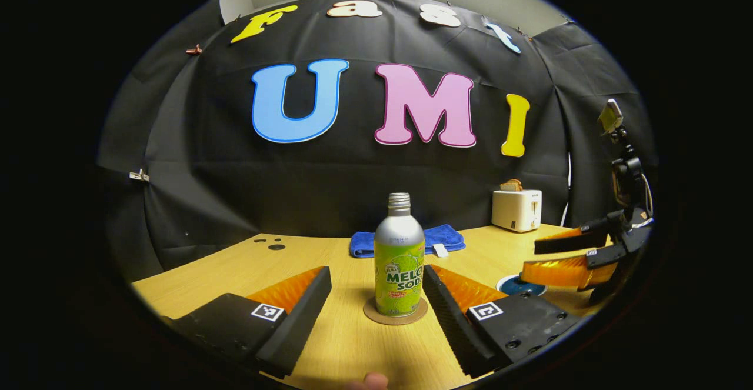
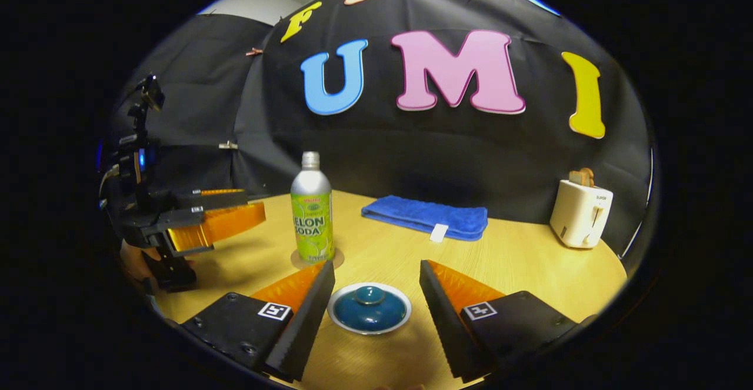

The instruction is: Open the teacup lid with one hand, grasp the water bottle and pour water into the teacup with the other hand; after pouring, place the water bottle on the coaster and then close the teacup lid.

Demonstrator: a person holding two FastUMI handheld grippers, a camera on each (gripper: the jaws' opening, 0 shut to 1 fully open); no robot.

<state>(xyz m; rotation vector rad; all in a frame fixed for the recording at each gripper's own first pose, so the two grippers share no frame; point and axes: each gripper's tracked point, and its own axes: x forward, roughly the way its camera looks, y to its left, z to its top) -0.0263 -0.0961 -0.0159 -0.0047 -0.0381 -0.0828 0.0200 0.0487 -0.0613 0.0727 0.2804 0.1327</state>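
Water bottle: standing upright at lower centre of the left gripper view, sitting on the round coaster; in the right gripper view it is showing left of centre.
Left gripper: holding its fingers spread wide, one on each side of the bottle, touching nothing.
Teacup lid: sitting on the teacup at bottom centre of the right gripper view, knob pointing up.
Right gripper: hanging spread around the cup, apart from it, gripping nothing.
Table: carrying a blue towel and a toaster toward the back.
Bottle handling: looking like thin metal with a slick printed wrap, so probably stiff yet slippery; weight depending on the fill, which I cannot tell. Taking it at mid-body seems safest.
Lid handling: appearing glazed ceramic, hard, smooth and breakable; pinching the small knob looks best, with gentle lifting.
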